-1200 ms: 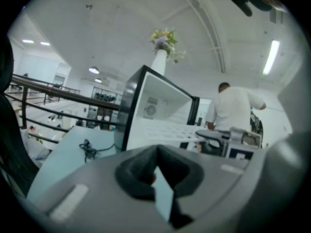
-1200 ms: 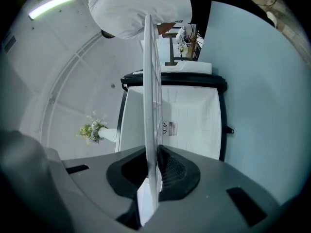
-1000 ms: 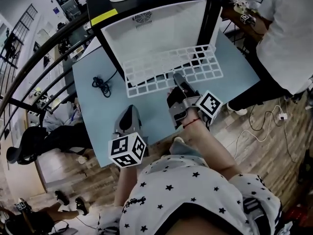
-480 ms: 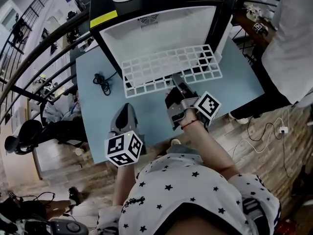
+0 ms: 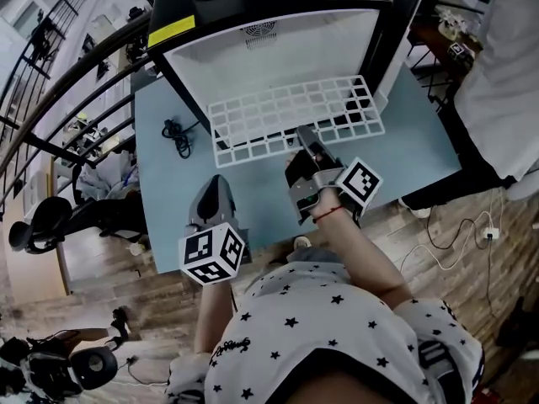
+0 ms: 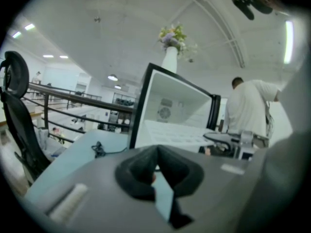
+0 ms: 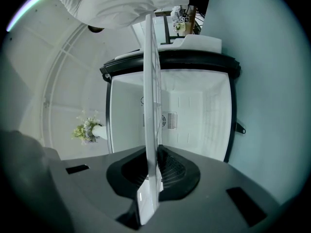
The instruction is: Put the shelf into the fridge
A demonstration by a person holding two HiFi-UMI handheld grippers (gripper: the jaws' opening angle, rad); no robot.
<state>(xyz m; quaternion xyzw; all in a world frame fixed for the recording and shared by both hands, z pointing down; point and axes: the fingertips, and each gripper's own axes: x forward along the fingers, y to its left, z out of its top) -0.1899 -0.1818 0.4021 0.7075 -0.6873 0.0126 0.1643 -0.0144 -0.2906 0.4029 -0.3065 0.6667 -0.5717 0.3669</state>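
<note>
Shelf (image 5: 290, 118) is gripped by right tongs (image 5: 304, 135) at fridge (image 5: 278, 53) mouth. Left tongs (image 5: 216, 182) are held closed, empty, over worktop (image 5: 411, 141).

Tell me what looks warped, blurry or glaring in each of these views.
Head view: fisheye bows the edges of the fridge, little blur. Left gripper view: dark round border, left gripper soft up close, ceiling light glaring. Right gripper view: dark corners, shelf edge-on and fairly sharp.
</note>
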